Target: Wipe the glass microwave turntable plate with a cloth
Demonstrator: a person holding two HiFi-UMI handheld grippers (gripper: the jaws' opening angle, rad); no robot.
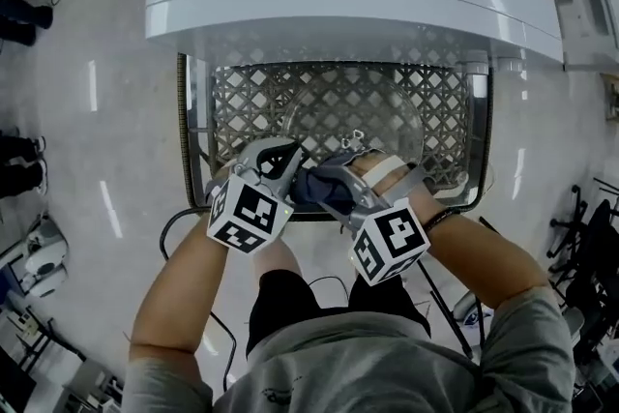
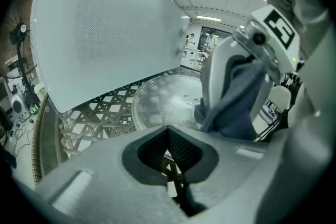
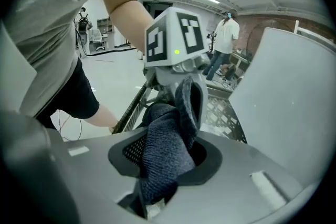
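Dark knit cloth (image 3: 157, 128), round clear glass turntable plate (image 2: 163, 99) on metal lattice (image 2: 100, 118).
Cloth clamped in right gripper (image 3: 160, 162); left gripper (image 2: 169, 150) closed, empty.

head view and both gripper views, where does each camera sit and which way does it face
Head view: on the person's head, facing steeply down at the glass plate on the lattice table; both forearms, left gripper and right gripper show.
Left gripper view: on the left gripper, facing along its shut jaws at the glass plate and right gripper.
Right gripper view: on the right gripper, facing back at the person's torso, jaws shut on the cloth.
Shared: the cloth shows in all three.
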